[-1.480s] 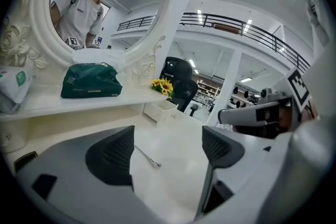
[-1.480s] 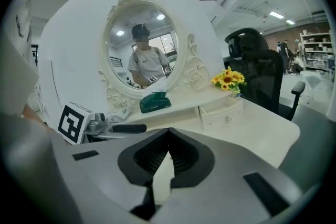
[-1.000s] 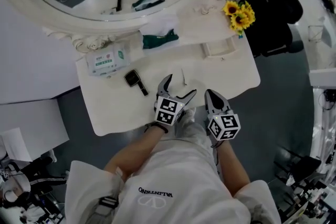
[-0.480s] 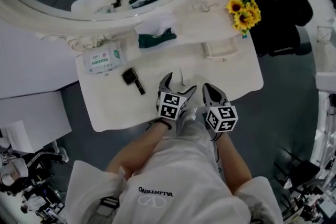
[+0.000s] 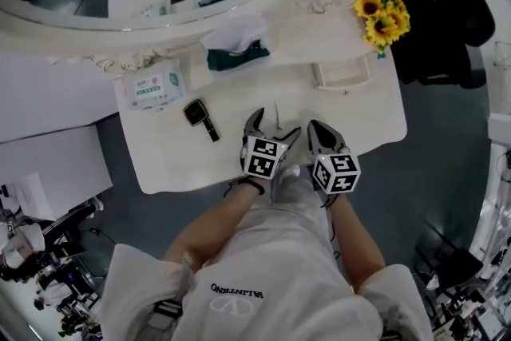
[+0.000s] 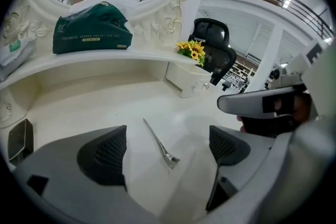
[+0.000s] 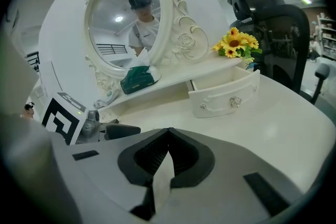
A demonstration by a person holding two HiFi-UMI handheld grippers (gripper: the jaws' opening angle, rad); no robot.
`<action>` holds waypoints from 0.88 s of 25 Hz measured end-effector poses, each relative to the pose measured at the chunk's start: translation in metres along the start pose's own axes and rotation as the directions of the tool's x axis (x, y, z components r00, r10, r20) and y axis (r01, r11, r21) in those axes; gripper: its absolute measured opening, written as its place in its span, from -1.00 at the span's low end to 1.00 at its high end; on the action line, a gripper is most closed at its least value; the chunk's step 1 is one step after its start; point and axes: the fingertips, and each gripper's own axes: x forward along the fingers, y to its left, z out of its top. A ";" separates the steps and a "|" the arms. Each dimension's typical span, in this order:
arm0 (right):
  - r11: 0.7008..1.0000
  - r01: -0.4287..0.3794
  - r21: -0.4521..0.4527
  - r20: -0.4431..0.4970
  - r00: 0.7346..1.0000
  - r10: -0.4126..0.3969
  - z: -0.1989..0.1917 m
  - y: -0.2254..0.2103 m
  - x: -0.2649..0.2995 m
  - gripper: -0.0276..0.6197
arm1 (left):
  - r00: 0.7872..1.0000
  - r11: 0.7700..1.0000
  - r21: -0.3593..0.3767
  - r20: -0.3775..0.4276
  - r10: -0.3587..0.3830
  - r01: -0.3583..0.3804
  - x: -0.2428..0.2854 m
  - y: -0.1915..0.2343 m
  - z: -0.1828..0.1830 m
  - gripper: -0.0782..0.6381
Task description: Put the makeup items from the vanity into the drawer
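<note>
Looking down on the white vanity surface [image 5: 172, 164], going left to right. At the far left lies a wipes pack [image 5: 152, 86] with a green label. Just beside it is a small black handled thing [image 5: 200, 118], a mirror or a brush, can't tell which. Behind those, a green tissue pack [image 5: 235, 57] sits on the raised shelf under the big ornate oval mirror [image 7: 126, 18].

Near the front edge, the left claw [image 5: 274, 126] is spread wide. A thin silver hair clip [image 6: 160, 145] lies flat on the surface between its jaws, touching neither one. Right next to it, the right claw [image 5: 314, 128] is pressed together with nothing in it, hanging over the front of the surface.

Further right, a little white drawer [image 5: 343, 76] with a sparkly knob is pulled open under the shelf. A bunch of sunflowers [image 5: 383, 18] sits on the shelf's right end. Past that, off the surface, there's a black office chair [image 5: 435, 8].

The floor is dark grey. The room behind has white columns, ceiling lights and a dark railing up high.
</note>
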 end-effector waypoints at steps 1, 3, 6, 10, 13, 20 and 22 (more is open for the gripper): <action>1.000 -0.002 -0.001 -0.002 1.000 0.002 0.000 -0.002 0.001 -0.88 | 1.000 1.000 -0.010 -0.007 0.004 -0.004 0.002 0.001 -0.002 0.55; 1.000 -0.005 0.002 -0.004 1.000 0.005 0.000 -0.007 0.003 -0.88 | 1.000 0.999 -0.032 -0.015 0.016 -0.016 0.005 0.003 -0.005 0.55; 1.000 -0.012 0.003 -0.009 1.000 0.012 0.001 -0.012 0.005 -0.88 | 0.998 0.999 -0.006 -0.028 0.047 -0.047 0.007 0.004 -0.007 0.55; 1.000 -0.021 0.005 -0.018 1.000 0.022 0.001 -0.016 0.006 -0.88 | 0.996 0.995 0.061 -0.020 0.081 -0.080 0.011 0.004 -0.009 0.55; 1.000 -0.029 0.006 -0.023 0.999 0.030 0.001 -0.016 0.007 -0.88 | 0.993 0.991 0.072 -0.030 0.112 -0.110 0.011 0.005 -0.010 0.54; 0.999 -0.049 0.001 -0.032 0.998 0.049 -0.001 -0.014 0.007 -0.88 | 0.988 0.983 0.103 -0.021 0.155 -0.152 0.011 0.006 -0.012 0.49; 0.999 -0.052 0.000 -0.035 0.998 0.052 -0.002 -0.014 0.007 -0.88 | 0.987 0.983 0.100 -0.019 0.158 -0.156 0.011 0.006 -0.012 0.47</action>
